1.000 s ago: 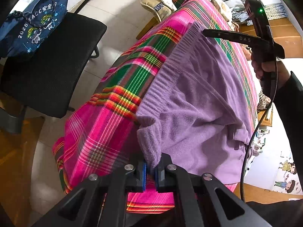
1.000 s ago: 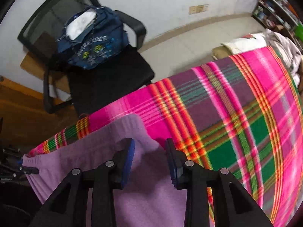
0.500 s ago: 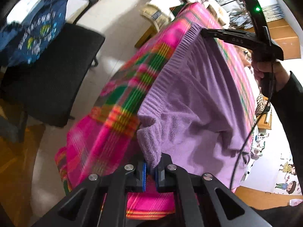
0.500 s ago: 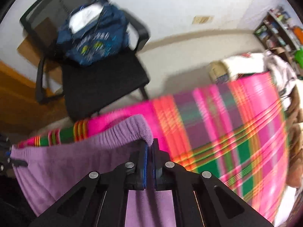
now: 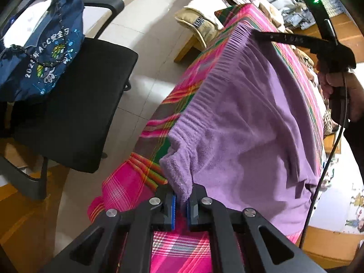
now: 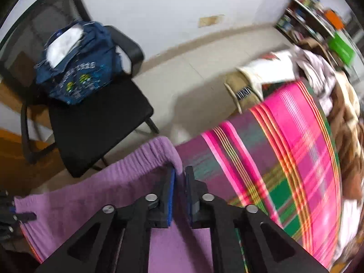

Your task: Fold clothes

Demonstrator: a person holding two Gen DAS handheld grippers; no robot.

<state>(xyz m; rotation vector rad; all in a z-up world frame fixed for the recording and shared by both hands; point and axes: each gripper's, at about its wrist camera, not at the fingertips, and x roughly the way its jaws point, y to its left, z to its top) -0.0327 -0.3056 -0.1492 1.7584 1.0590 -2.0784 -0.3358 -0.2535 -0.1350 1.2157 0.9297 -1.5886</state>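
my left gripper [image 5: 180, 202] has its jaws clamped on one corner of the purple sweater [image 5: 245, 122], low in frame; my right gripper [image 6: 179, 182] pinches the ribbed hem corner, jaws just easing wider. the sweater spreads mid-frame over the plaid-covered bench [image 6: 284, 159].

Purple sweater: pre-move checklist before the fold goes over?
1. Left tool pinching a sweater corner: ok, a tuft of the purple sweater sits between its pads, though the jaws have just eased open a little.
2. Right tool on the ribbed hem corner: ok, fabric between the pads; jaws have just opened slightly.
3. Hem stretched between both tools: ok, only light sag.
4. Plaid cloth ahead free for landing: ok near the sweater; the clothes pile sits at the far end.
5. Sleeves tucked: cannot tell.
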